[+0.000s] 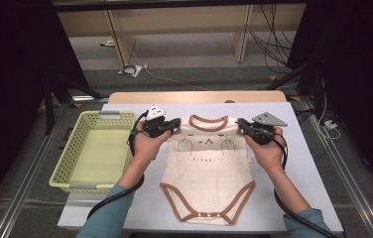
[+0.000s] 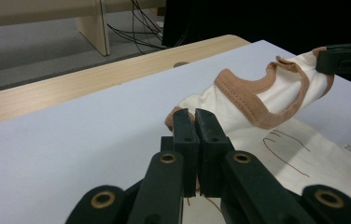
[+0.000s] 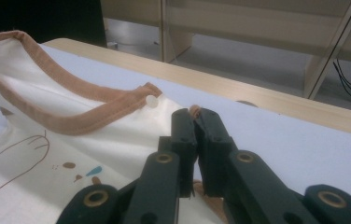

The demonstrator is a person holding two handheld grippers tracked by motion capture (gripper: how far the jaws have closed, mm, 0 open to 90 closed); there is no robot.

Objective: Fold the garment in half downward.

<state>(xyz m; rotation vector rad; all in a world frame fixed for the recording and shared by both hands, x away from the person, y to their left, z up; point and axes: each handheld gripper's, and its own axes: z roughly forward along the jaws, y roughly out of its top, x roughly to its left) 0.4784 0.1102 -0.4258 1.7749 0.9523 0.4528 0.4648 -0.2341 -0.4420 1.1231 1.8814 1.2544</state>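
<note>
Bodysuit (image 1: pixel 208 163) lies on white table (image 1: pixel 303 163) beside basket (image 1: pixel 95 153).

both grippers' jaws clamped shut

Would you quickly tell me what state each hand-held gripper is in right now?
Left hand-held gripper: shut on the bodysuit, at one shoulder.
Right hand-held gripper: shut on the bodysuit, at the other shoulder.
</note>
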